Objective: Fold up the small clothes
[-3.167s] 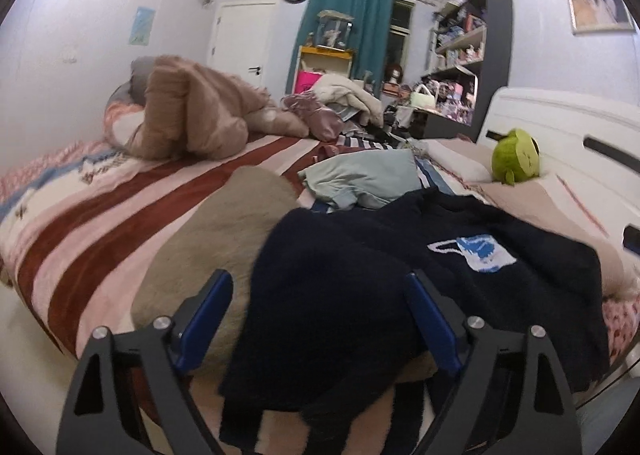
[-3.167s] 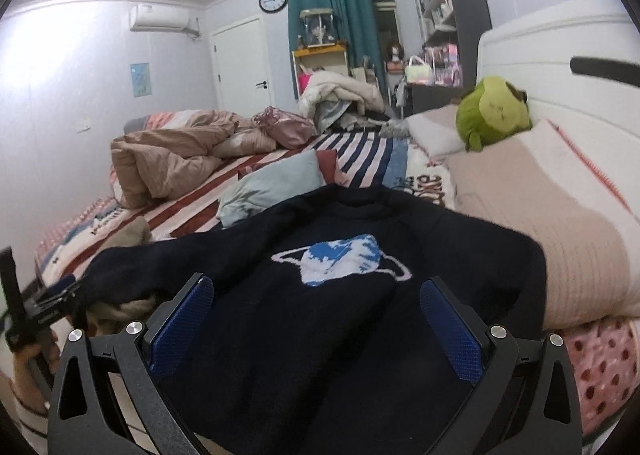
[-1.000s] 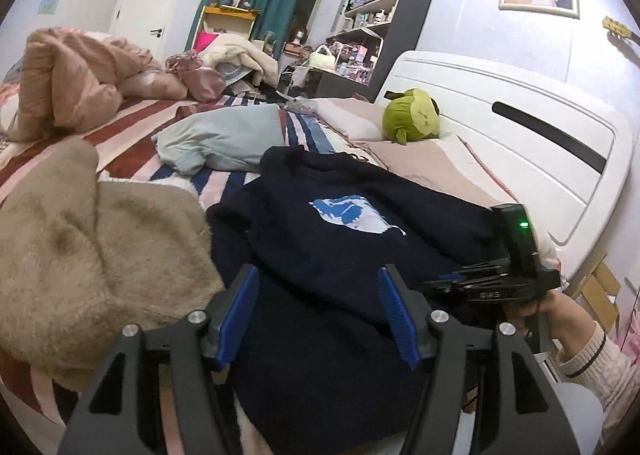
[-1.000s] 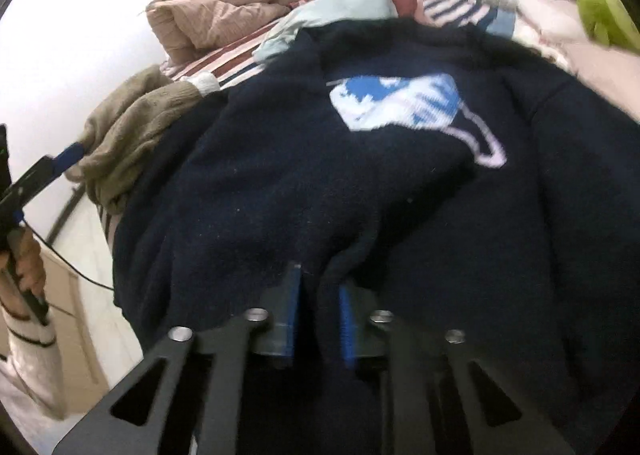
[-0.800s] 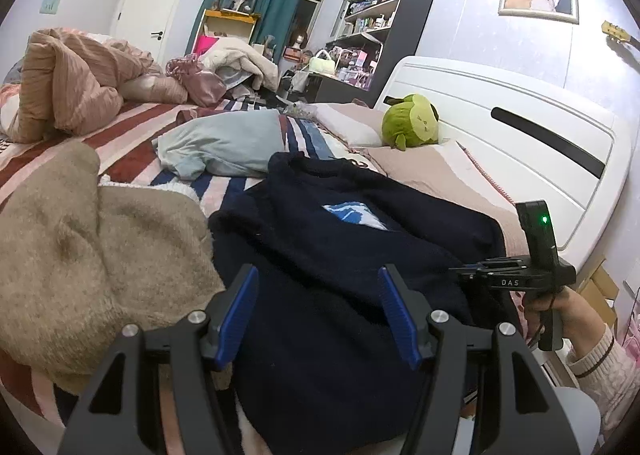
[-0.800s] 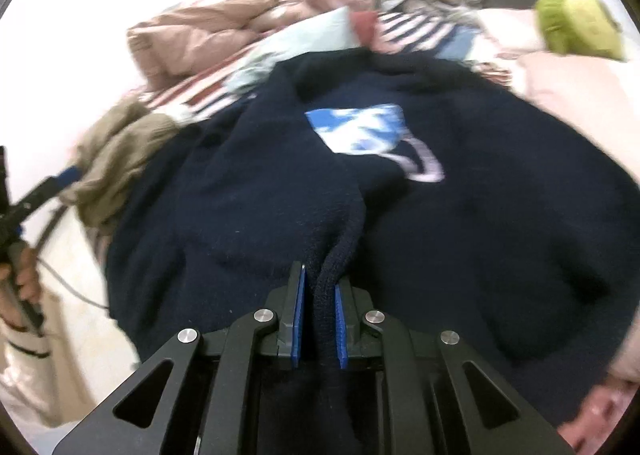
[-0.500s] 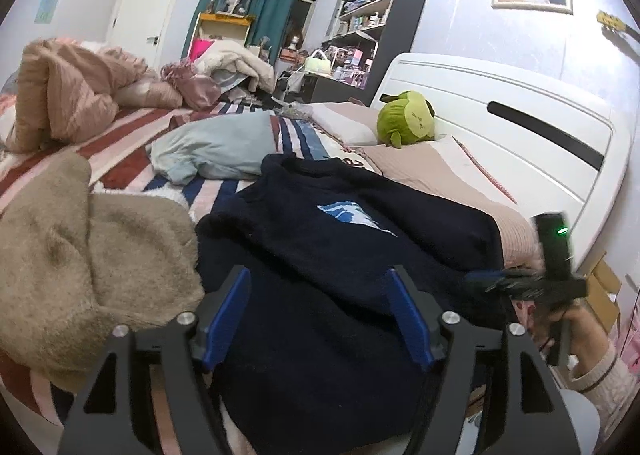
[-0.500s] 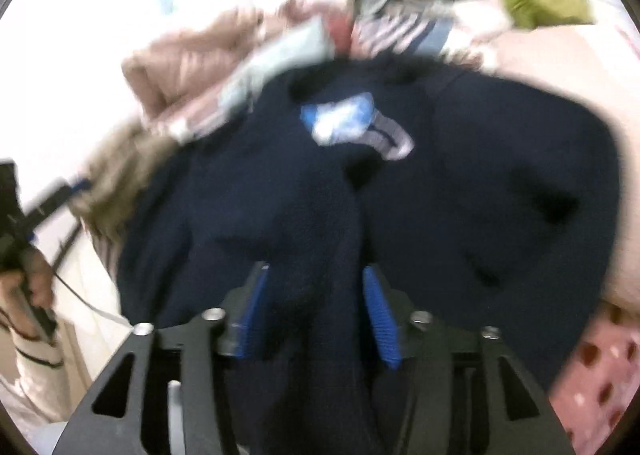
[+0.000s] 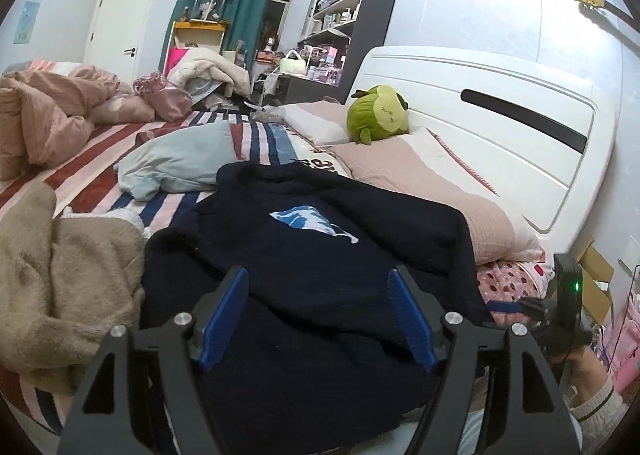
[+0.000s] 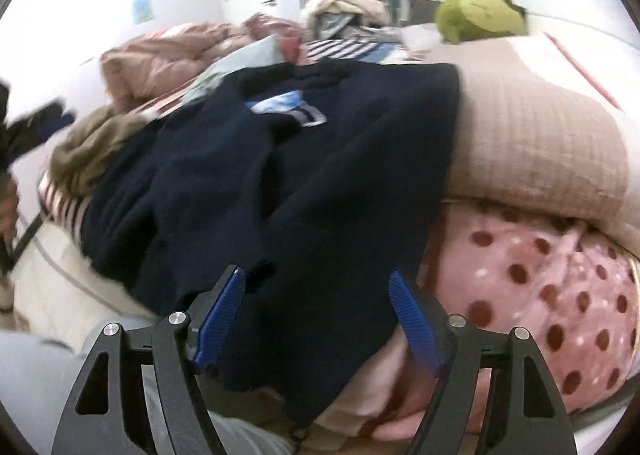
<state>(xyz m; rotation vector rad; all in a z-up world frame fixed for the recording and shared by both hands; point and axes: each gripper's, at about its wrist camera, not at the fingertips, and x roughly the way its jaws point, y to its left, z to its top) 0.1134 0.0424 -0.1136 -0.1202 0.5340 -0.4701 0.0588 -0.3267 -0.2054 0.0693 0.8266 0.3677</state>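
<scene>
A dark navy sweater (image 9: 304, 255) with a blue and white chest print (image 9: 310, 220) lies spread on the bed, its lower part rumpled toward me. It also shows in the right wrist view (image 10: 312, 175). My left gripper (image 9: 318, 315) is open and empty just above the sweater's near part. My right gripper (image 10: 316, 315) is open and empty over the sweater's near right edge, which hangs off the bed. The right gripper body also shows in the left wrist view (image 9: 560, 307), held in a hand at the bed's right side.
A tan fleece garment (image 9: 60, 287) lies left of the sweater. A light blue garment (image 9: 180, 163) lies behind it. A beige pillow (image 9: 420, 183), a green plush toy (image 9: 378, 119) and the white headboard (image 9: 500, 127) are to the right. A pink dotted blanket (image 10: 540, 283) lies at the right.
My right gripper was shut on a fold of the sweater a second ago; it has let go, opened and drawn back to the right. My left gripper has opened a little wider.
</scene>
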